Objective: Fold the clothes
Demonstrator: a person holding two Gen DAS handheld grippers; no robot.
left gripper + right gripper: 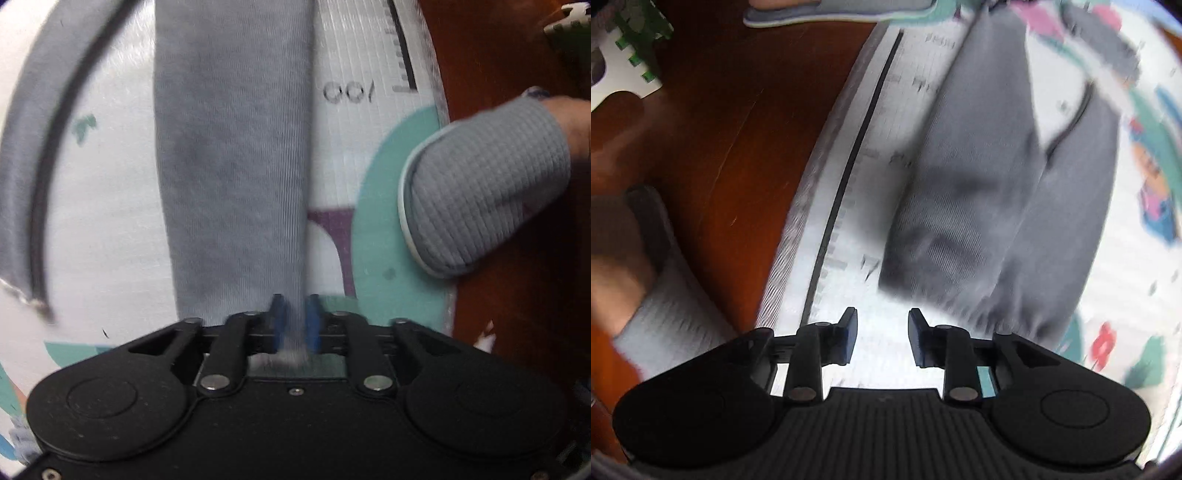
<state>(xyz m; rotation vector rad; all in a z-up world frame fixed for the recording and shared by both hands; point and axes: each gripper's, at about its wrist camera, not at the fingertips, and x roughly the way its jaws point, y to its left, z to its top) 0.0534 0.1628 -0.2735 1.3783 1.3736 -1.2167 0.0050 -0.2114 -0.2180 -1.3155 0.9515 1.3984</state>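
Grey trousers [964, 192] lie on the play mat [849, 258] near its edge by the wooden floor [713, 122], legs still spread, fold barely started. Left tongs [295, 321] pinch a trouser leg [232, 166]; right tongs [882, 336] gape, holding nothing.

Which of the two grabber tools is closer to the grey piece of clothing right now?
Left. The left gripper is shut on the grey garment, fabric pinched between its blue pads. The right gripper is open over the play mat, just beside the cloth, not touching it.
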